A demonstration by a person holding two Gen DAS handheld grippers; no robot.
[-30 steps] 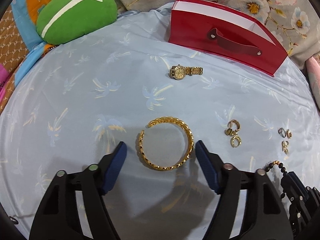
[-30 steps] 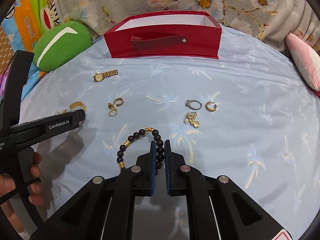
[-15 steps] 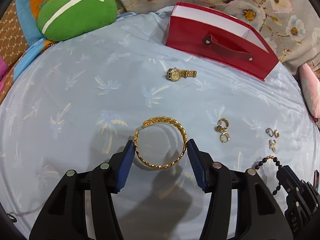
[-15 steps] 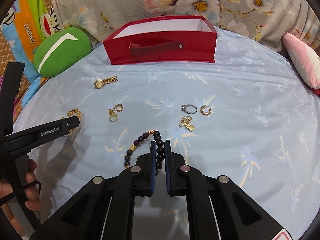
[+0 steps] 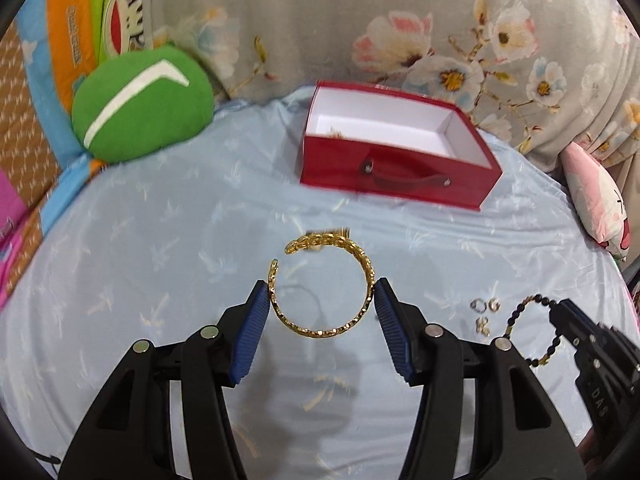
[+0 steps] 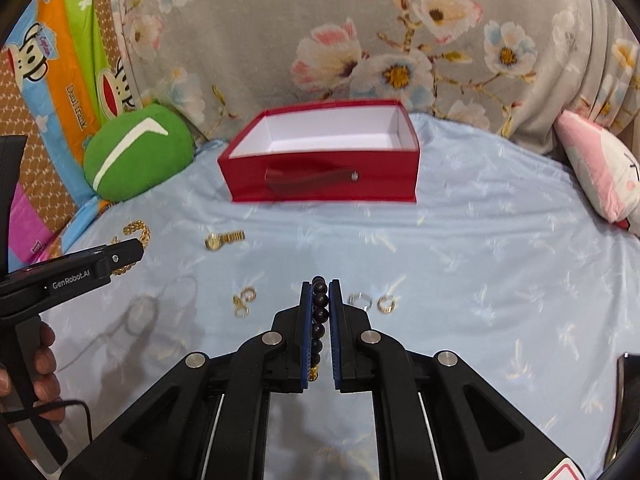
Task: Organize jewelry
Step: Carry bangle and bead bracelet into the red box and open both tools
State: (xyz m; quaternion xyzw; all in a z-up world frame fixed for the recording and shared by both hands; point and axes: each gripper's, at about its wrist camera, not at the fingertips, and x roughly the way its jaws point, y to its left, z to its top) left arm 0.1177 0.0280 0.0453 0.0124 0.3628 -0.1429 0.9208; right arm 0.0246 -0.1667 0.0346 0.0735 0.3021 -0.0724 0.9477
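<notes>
My left gripper [image 5: 322,290] is shut on a gold bangle [image 5: 320,332], its blue pads pressing both sides, and the bangle hangs above the pale blue bedsheet. In the right wrist view the bangle [image 6: 138,228] shows past the left gripper's tip [image 6: 132,248]. My right gripper [image 6: 321,286] is shut on a black bead bracelet [image 6: 320,302], which also shows dangling from it in the left wrist view as a bead bracelet [image 5: 520,312]. An open red box [image 6: 320,176] with a white inside stands at the back; in the left wrist view the box [image 5: 400,168] has a small gold piece in its left corner.
On the sheet lie a gold watch [image 6: 224,239], gold earrings [image 6: 244,300], a silver ring [image 6: 360,300] and a gold hoop [image 6: 386,303]. A green cushion [image 6: 136,152] sits back left and a pink pillow [image 6: 600,176] at the right. A floral cloth hangs behind the box.
The left jaws closed on the bangle and lifted it off the sheet. The right gripper rose with the bead bracelet. Both views tilted up, showing the box's inside.
</notes>
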